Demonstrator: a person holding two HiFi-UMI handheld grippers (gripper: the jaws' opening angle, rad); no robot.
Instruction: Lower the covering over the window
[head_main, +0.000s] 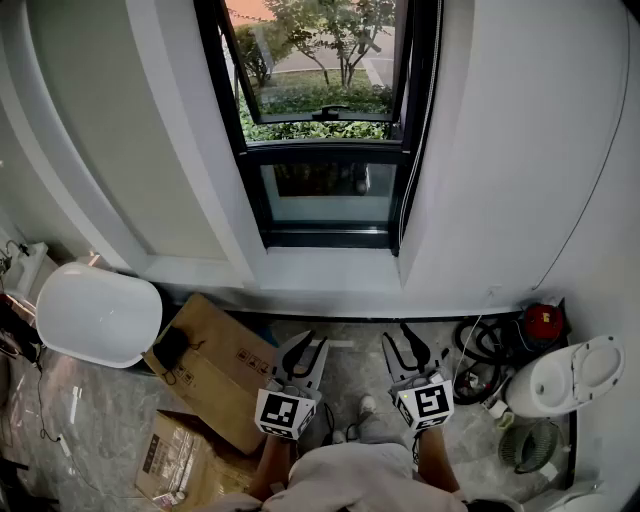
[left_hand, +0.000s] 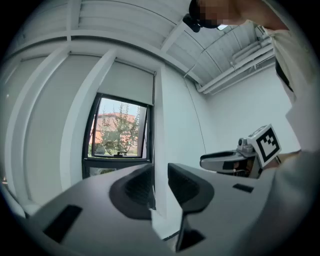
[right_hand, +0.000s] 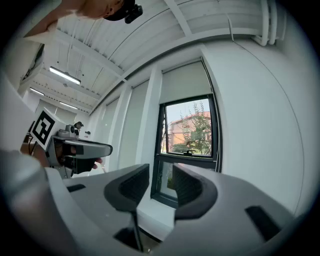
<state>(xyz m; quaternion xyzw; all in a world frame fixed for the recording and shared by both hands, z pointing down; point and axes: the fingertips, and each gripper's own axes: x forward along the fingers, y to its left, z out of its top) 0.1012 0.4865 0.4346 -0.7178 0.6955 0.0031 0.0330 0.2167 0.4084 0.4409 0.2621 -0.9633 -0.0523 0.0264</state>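
The black-framed window (head_main: 325, 120) is ahead of me, its upper pane tilted open onto trees. A pale roller blind (left_hand: 132, 82) covers only the top of the opening, also seen as the blind (right_hand: 185, 82) in the right gripper view. A thin cord (head_main: 408, 180) runs down the frame's right side. My left gripper (head_main: 305, 348) and right gripper (head_main: 405, 345) are held low near my waist, well short of the window. The left gripper (left_hand: 160, 182) is open with nothing between its jaws. The right gripper (right_hand: 161, 185) is open too, and empty.
A white sill (head_main: 320, 268) juts out under the window. On the floor lie cardboard boxes (head_main: 225, 365), a white rounded tub (head_main: 98, 312) at left, and a red vacuum (head_main: 543, 322), coiled hose (head_main: 480, 365) and white fixture (head_main: 565, 375) at right.
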